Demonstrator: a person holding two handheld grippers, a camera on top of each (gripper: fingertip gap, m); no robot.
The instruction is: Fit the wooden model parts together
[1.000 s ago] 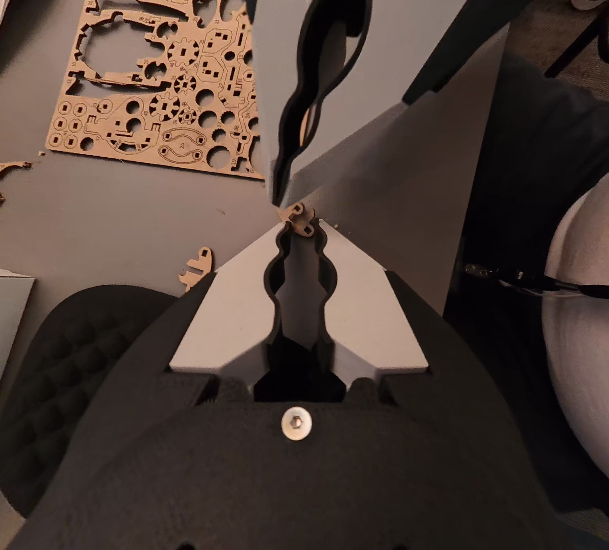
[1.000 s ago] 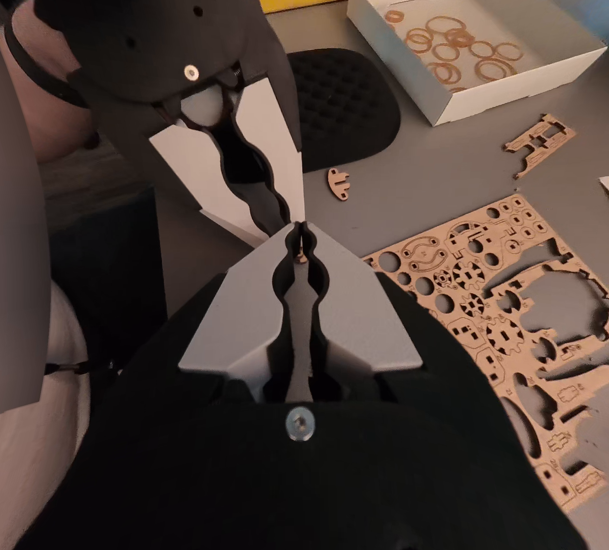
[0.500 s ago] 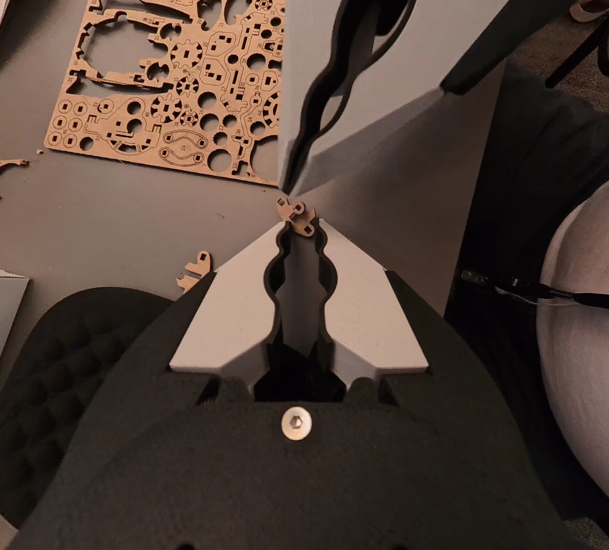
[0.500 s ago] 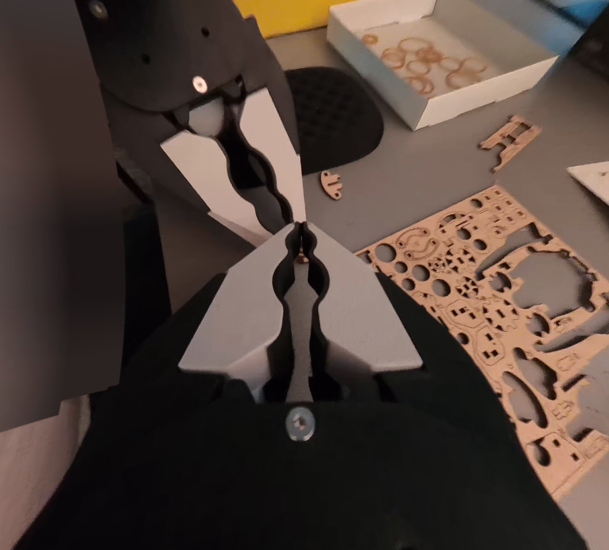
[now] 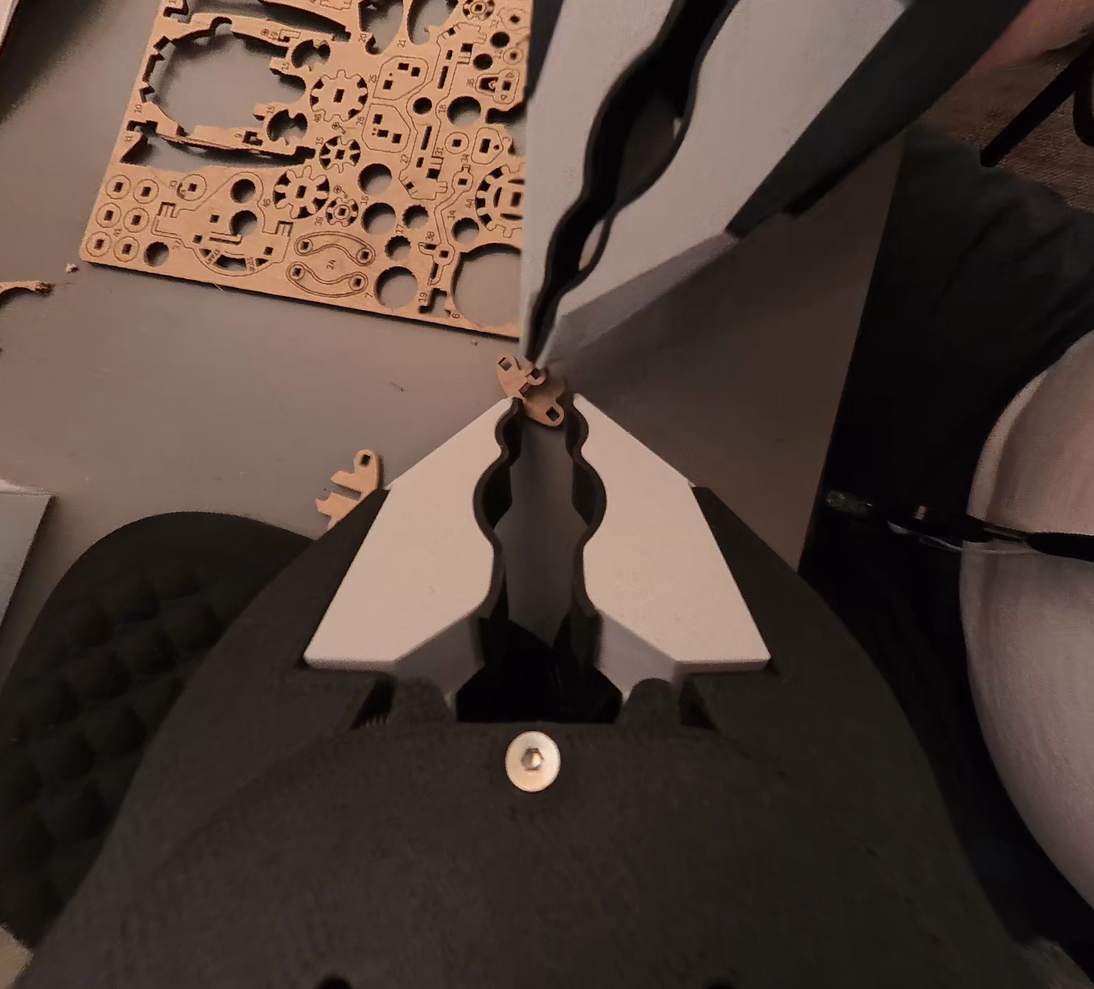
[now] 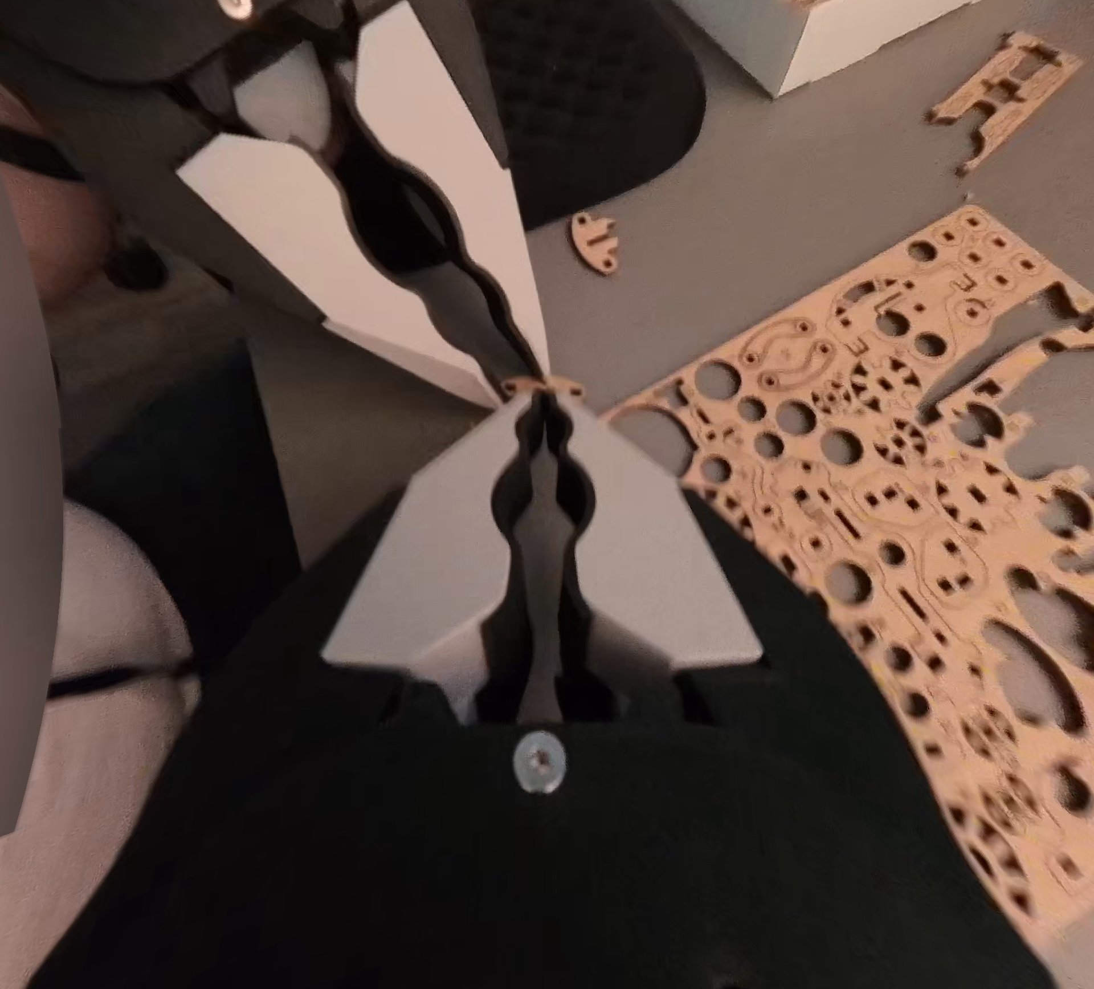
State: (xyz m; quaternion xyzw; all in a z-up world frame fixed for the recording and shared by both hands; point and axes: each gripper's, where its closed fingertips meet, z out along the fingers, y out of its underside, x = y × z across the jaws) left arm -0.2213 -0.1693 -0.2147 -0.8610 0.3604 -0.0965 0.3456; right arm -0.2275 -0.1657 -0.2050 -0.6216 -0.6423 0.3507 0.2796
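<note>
Two grippers meet tip to tip over a grey table (image 5: 207,398), above its near edge.

The left gripper (image 5: 540,405), narrowly parted, pinches one small tan wooden piece (image 5: 533,389); the right gripper (image 6: 541,397), nearly closed, grips its other end. One punched-out plywood sheet (image 5: 308,155) lies far left, two loose wooden parts (image 6: 595,241) (image 6: 1006,90) and one ring-filled white box (image 6: 829,13) beyond. The joint is hidden.

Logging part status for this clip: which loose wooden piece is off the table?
The small slotted wooden piece, pinched between the left gripper and right gripper. The hooked piece and the half-round piece lie flat on the grey table.
</note>
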